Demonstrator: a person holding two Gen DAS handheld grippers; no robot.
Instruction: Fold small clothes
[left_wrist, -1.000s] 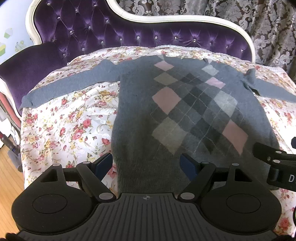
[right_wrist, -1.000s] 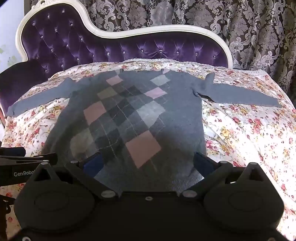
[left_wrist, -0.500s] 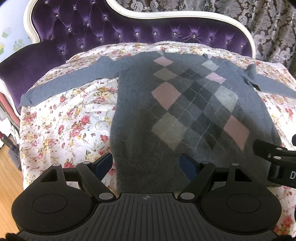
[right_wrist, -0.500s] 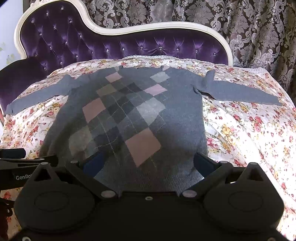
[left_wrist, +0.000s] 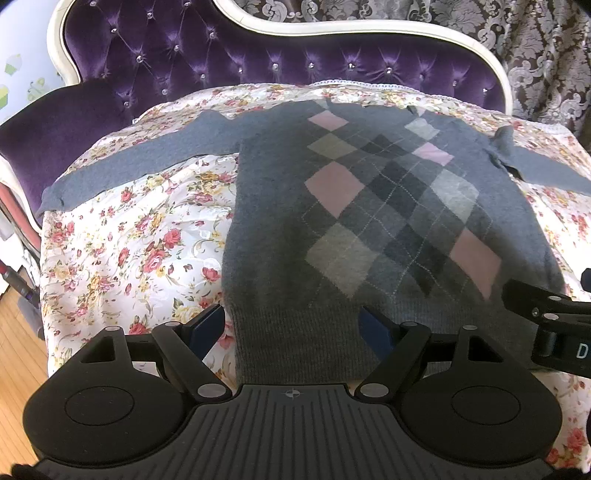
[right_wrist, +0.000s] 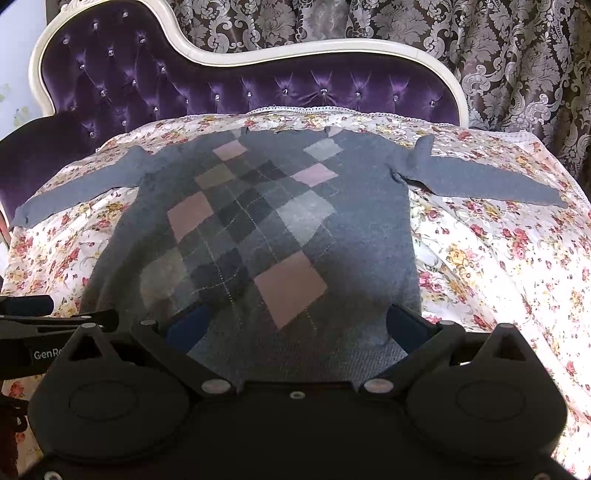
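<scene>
A grey sweater (left_wrist: 369, 206) (right_wrist: 266, 229) with a pink and grey diamond pattern lies flat, face up, on the floral cover, both sleeves spread out to the sides. My left gripper (left_wrist: 291, 326) hovers open over the ribbed hem at the sweater's lower left corner, with nothing between its blue pads. Over the hem's lower right part my right gripper (right_wrist: 299, 326) also stands open, its fingers wide apart and holding nothing. Each gripper's black body shows at the edge of the other's view.
The floral cover (left_wrist: 122, 251) (right_wrist: 498, 266) is spread over a purple tufted sofa (left_wrist: 221, 59) with a cream frame. Patterned curtains (right_wrist: 498, 55) hang behind. Wooden floor (left_wrist: 14, 339) shows at the lower left, beyond the sofa's edge.
Both views have shifted slightly, so the sweater sits a little lower in the frames. The sweater lies as before and both grippers stay open.
</scene>
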